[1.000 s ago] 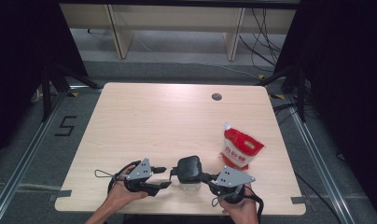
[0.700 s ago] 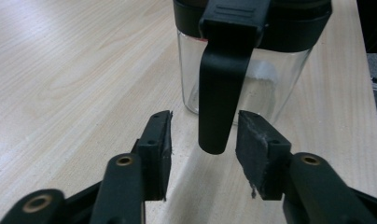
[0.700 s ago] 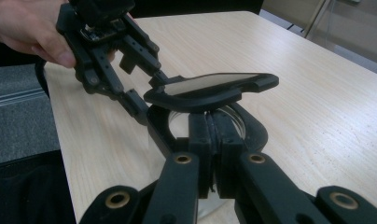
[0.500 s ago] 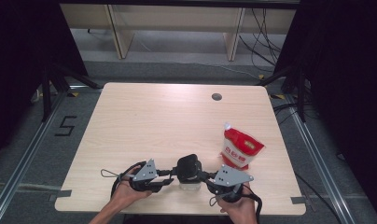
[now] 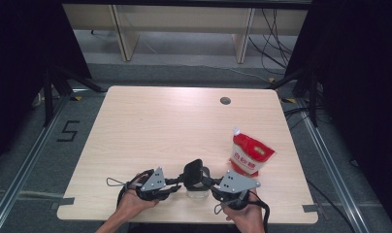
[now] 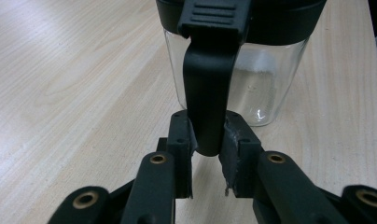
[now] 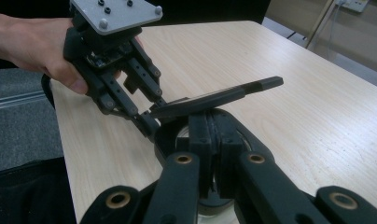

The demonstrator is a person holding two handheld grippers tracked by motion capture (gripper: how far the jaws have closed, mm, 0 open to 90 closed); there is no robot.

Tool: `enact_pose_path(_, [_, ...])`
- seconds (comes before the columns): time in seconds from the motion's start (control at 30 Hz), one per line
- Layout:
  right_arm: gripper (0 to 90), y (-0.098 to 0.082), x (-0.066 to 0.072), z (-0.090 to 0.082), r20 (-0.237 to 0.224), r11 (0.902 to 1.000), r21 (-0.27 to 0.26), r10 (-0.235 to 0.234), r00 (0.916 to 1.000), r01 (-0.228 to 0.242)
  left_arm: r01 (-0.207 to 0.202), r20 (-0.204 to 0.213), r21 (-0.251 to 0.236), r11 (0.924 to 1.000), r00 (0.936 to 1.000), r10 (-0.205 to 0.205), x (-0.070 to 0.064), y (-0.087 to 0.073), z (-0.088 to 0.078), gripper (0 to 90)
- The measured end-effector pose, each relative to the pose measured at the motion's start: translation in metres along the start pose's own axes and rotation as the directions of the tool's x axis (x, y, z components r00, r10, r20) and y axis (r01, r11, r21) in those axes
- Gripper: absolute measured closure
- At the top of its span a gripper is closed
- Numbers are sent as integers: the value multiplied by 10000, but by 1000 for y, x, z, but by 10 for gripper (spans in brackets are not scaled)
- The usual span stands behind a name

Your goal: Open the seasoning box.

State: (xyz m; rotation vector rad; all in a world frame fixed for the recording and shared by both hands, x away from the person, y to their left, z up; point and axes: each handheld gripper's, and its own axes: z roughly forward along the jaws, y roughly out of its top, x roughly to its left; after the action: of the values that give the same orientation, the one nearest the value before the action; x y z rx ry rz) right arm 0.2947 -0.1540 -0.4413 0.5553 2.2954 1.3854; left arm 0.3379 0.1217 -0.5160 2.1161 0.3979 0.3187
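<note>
Both grippers clamped on a clear jar [image 5: 196, 189] at the near edge of the table [image 5: 150, 126].

Left gripper [image 6: 207, 142] closed on the black latch strap [image 6: 205, 102] hanging from the jar's black lid [image 5: 194, 172] (jaws just drawn together, pads pressing the strap on both sides). Right gripper [image 7: 214, 140] pinched together on the dark rim of the jar, lid flap [image 7: 219, 99] raised above it. Red and white pouch [image 5: 250, 154] lying near, toward the table's right edge.
</note>
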Motion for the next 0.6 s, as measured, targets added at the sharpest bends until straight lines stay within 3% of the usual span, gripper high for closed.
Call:
enact_pose_path(0.5, [888,14,8,14,-304,9992,-190,-352,9989,346,66,-370,123,9999,9993,-61,-5,3,2,746])
enact_pose_path(0.53, [888,15,9,15,-238,9996,-167,-220,9995,216,95,-390,133,9999,9992,-90,-5,3,2,746])
enact_pose_path(0.6, [887,17,10,16,-333,9991,-107,-425,9985,422,100,-372,206,9997,9993,-92,-5,3,1,747])
